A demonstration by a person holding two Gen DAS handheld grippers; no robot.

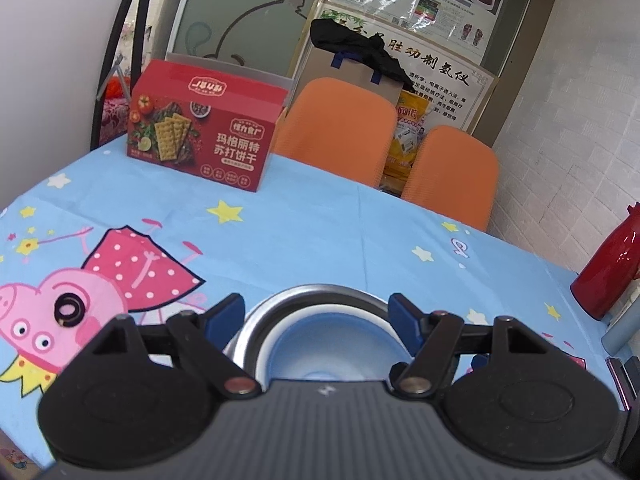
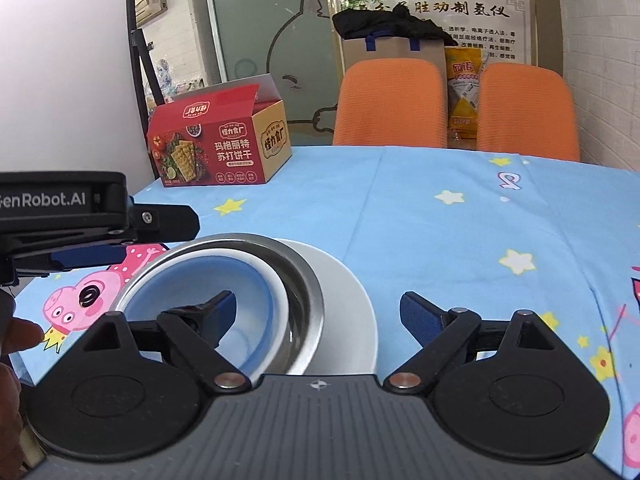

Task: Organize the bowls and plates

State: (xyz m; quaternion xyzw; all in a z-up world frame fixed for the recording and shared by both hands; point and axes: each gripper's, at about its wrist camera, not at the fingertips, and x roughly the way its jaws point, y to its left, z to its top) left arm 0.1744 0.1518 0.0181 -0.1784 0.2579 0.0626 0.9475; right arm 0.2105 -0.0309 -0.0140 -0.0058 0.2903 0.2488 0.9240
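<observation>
A steel bowl [image 2: 308, 292] stands on a pale plate [image 2: 352, 292], with a blue bowl [image 2: 192, 280] with a white rim nested inside it. My right gripper [image 2: 318, 304] is open. Its left finger hangs over the blue bowl and its right finger over the cloth beyond the plate, gripping nothing. In the left wrist view the steel bowl [image 1: 320, 294] and blue bowl [image 1: 320, 344] lie low between the spread fingers of my left gripper [image 1: 316, 310]. That gripper is open, and no pad visibly presses on the rim. Its black housing [image 2: 60, 200] shows left of the stack.
The table wears a blue cartoon cloth [image 2: 440, 240]. A red cracker box [image 1: 200, 136] stands at the far left, with two orange chairs [image 1: 336, 124] behind the far edge. A red vase [image 1: 608, 272] is at the right edge. A small black ring [image 1: 69, 309] lies on the cloth. A hand [image 2: 24, 336] shows low left.
</observation>
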